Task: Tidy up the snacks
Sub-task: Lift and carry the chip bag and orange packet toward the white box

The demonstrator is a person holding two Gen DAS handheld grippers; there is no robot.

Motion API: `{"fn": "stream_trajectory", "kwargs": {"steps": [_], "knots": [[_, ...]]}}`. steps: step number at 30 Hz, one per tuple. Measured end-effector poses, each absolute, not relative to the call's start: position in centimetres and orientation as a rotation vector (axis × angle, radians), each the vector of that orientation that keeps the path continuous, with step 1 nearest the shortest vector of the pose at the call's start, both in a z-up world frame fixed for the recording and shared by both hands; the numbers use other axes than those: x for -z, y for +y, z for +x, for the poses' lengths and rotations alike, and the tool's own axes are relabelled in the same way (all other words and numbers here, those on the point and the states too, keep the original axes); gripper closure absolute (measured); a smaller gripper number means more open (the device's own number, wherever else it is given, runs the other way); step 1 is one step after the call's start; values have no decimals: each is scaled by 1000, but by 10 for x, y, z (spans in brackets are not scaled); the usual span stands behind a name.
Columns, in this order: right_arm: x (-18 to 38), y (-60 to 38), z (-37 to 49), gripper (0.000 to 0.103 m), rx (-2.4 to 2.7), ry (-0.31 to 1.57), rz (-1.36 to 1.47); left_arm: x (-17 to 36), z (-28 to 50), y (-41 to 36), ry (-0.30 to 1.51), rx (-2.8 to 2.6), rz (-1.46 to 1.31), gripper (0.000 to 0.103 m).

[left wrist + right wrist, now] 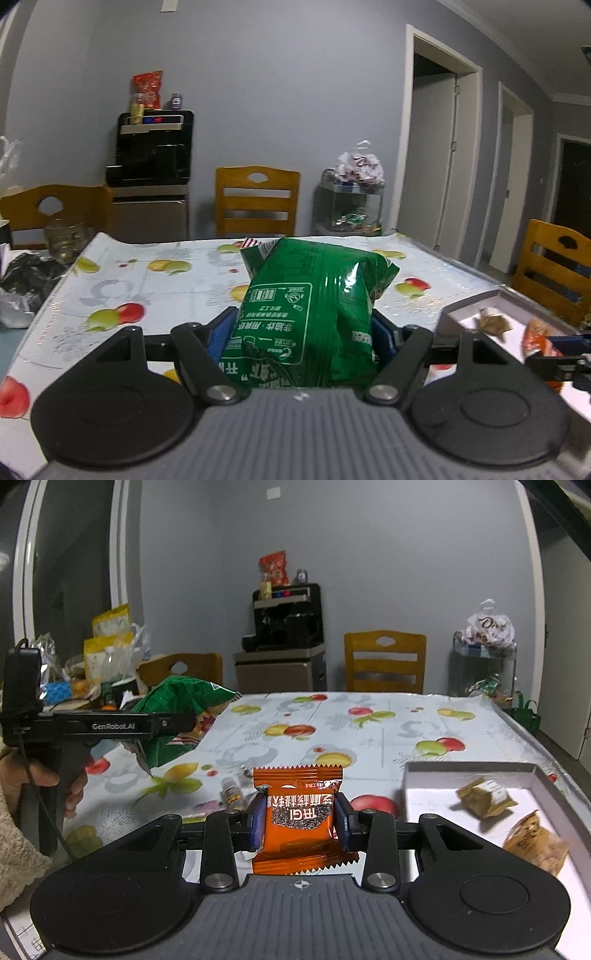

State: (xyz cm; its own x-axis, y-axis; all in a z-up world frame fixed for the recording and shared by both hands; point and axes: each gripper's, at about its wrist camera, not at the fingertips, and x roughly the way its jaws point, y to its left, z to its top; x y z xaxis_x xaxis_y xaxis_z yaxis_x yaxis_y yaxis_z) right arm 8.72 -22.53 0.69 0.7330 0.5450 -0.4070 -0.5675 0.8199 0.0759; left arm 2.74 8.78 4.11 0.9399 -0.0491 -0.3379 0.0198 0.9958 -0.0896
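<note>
The left gripper (301,328) is clamped on a green bag (314,310), held above the table (147,291). The right gripper (300,821) is clamped on an orange packet (301,816), just left of the white tray (469,770), which holds two brown packets (485,797). Risk: the puffy green bag may slide from the pads if squeezed unevenly; the orange packet may catch on the tray wall and land outside.

- left gripper (303,332) has the crinkly green foil snack bag (314,314) between its fingers, up over the fruit-print plastic tablecloth (155,295)
- right gripper (301,821) pinches the small orange snack packet (299,812), just left of the shallow white cardboard tray (417,775)
- two tan wrapped snacks (484,797) lie in that tray
- tiny wrapped candy, I think, (232,794) on the cloth just left of the packet
- wooden chair (384,661) behind the table's far edge
</note>
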Motion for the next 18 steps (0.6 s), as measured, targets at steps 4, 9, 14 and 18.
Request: {"fn": "stream_trajectory", "kwargs": {"steps": [4,9,14,18], "knots": [[-10,-237,90,65,-601,415,-39,-51,35,64,344,76,-60,31],[-13,-253,95,65,-579,403,-22,-61,43,31,341,135,-33,31],[-17,-273,100,65,-539,383,-10,-68,55,-4,343,200,7,31],[-17,-289,104,65,-496,382,-2,-70,67,-32,348,248,33,31]]}}
